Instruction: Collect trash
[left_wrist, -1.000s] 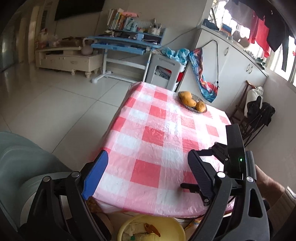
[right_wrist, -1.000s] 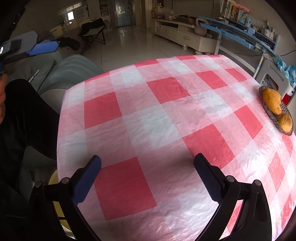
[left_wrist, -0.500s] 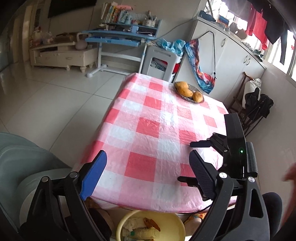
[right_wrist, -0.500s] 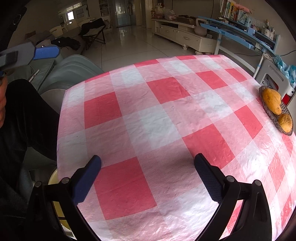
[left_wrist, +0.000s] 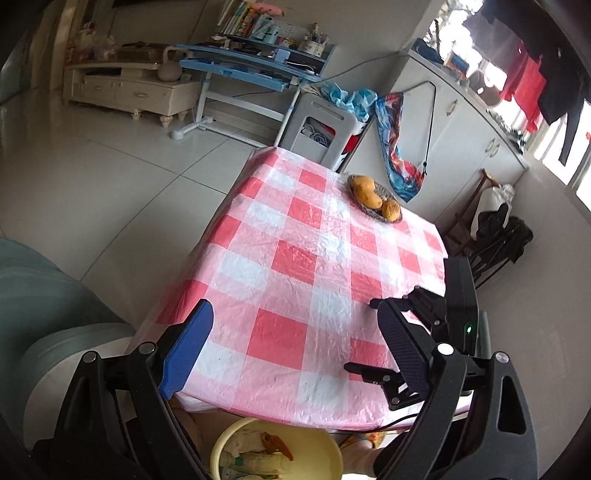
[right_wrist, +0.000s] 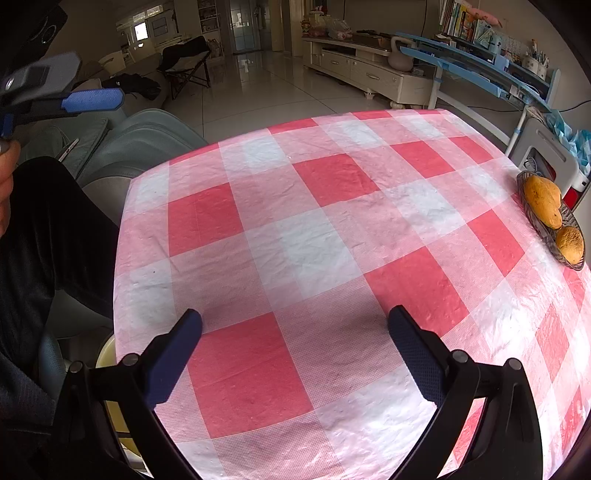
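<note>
The left tongs (left_wrist: 293, 349) are hanging released, blue pads spread wide and gripping nothing, high above the near edge of the desk covered in a red-and-white checked plastic cloth (left_wrist: 295, 258). Directly beneath them, on the floor just under the desk's edge, a round yellow plastic basin (left_wrist: 325, 454) is sitting with the trash (left_wrist: 258, 454) already in it: crumpled wrappers and a scrap of orange peel. That placement looks deliberate, since litter can be dropped straight off the edge into it.

The right tongs (right_wrist: 295, 343) are hovering low over the cloth, also spread apart and empty, pointing across the desk's bare middle. No loose litter is showing anywhere on the cloth in either view. Only a shallow dark wicker dish holding yellow-orange fruits (right_wrist: 550, 218) is resting near the far corner, well apart from both tongs, and it looks like food being kept rather than waste.

Judging from this, collecting seems nearly or fully finished, and both tongs are idling open because nothing is left to pinch.
</note>
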